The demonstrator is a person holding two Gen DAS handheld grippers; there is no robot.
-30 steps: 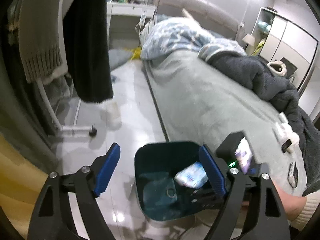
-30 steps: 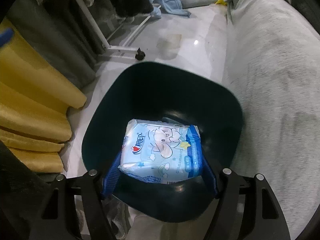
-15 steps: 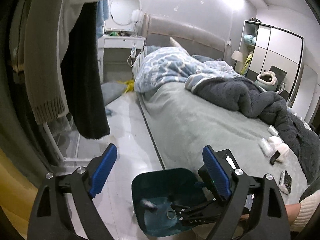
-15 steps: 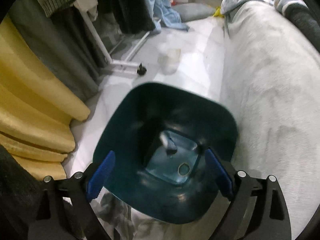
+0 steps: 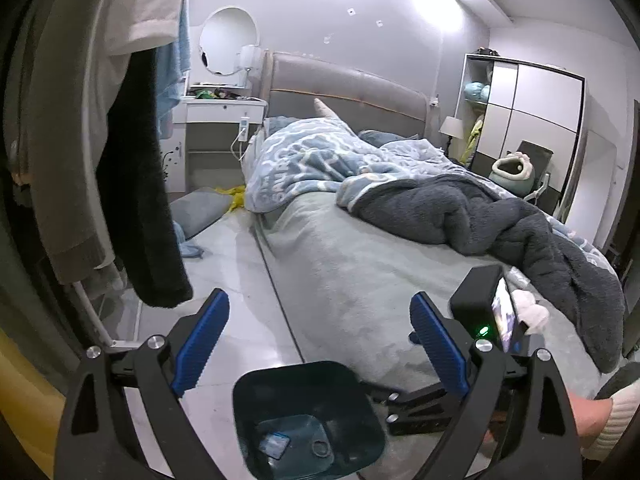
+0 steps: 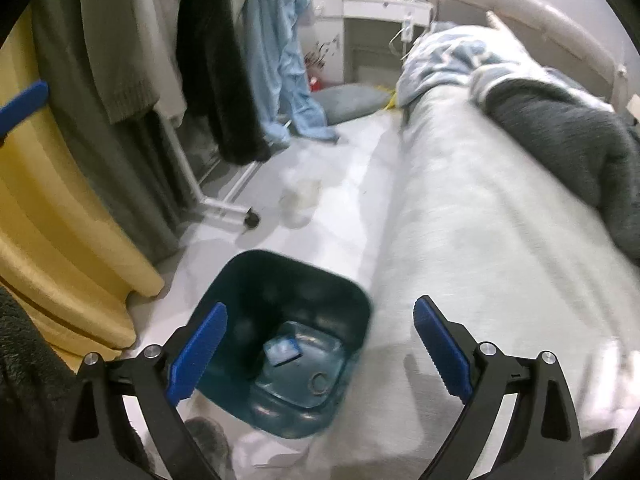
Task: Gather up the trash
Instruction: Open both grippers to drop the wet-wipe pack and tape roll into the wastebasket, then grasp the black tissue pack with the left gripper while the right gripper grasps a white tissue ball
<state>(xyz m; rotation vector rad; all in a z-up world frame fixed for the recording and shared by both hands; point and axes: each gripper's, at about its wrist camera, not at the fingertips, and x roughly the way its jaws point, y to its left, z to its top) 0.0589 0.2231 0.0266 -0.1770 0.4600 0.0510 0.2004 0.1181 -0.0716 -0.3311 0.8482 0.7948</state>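
The blue-and-white packet (image 6: 282,350) now lies at the bottom of the dark teal bin (image 6: 256,280), small and flat beside a round ring mark on the bin's floor; a second ago it was clamped between the blue pads of the right hand-held gripper (image 6: 320,344) just above the bin's mouth. That gripper's jaws have just been opening and now stand wide apart with nothing between them, the bin showing under the left pad and the grey bed (image 6: 480,220) under the right. The bin looks smaller and lower in the right wrist view than before, and more of the floor (image 6: 340,184), the clothes rail (image 6: 224,204) and the yellow curtain (image 6: 68,216) shows.

The left hand-held gripper (image 5: 320,344) is also spread wide and empty, its jaws having just been opening. In the left wrist view the bin (image 5: 280,380) has slid to the bottom edge, with the packet (image 5: 274,446) seen inside it, and the headboard (image 5: 344,88), wardrobe (image 5: 532,120) and dark blanket (image 5: 500,216) have come into fuller view. The right gripper's body (image 5: 480,308) sits beside the left one's right pad, above the bed's edge.
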